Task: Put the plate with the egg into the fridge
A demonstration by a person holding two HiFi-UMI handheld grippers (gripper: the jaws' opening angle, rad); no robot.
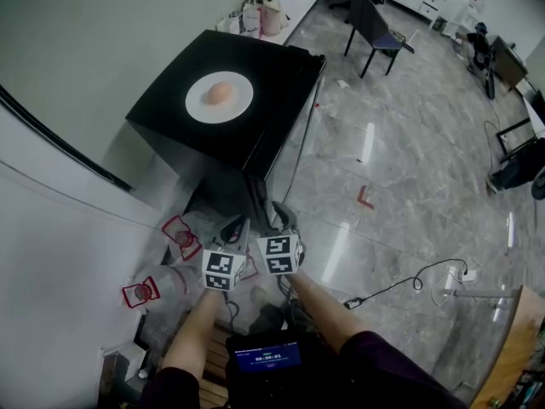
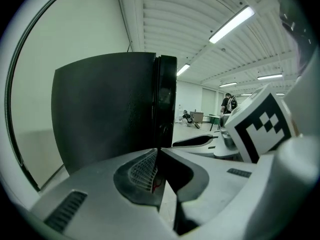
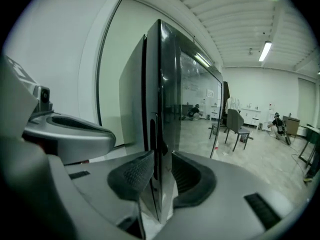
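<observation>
At the upper left of the head view, a round white plate (image 1: 197, 102) carrying a brown egg (image 1: 220, 93) sits on top of the low black fridge (image 1: 166, 105). At lower centre, the left gripper (image 2: 157, 153) has its jaws pressed together on nothing. Just to its right, the right gripper (image 3: 161, 159) has its jaws spread, either side of the glossy black door edge (image 3: 164, 84).

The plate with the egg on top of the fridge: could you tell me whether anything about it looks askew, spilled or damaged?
Nothing stands out. The plate lies flat on the black top of the fridge, well inside its edges. The egg sits whole near the plate's middle, with no spill visible.
</observation>
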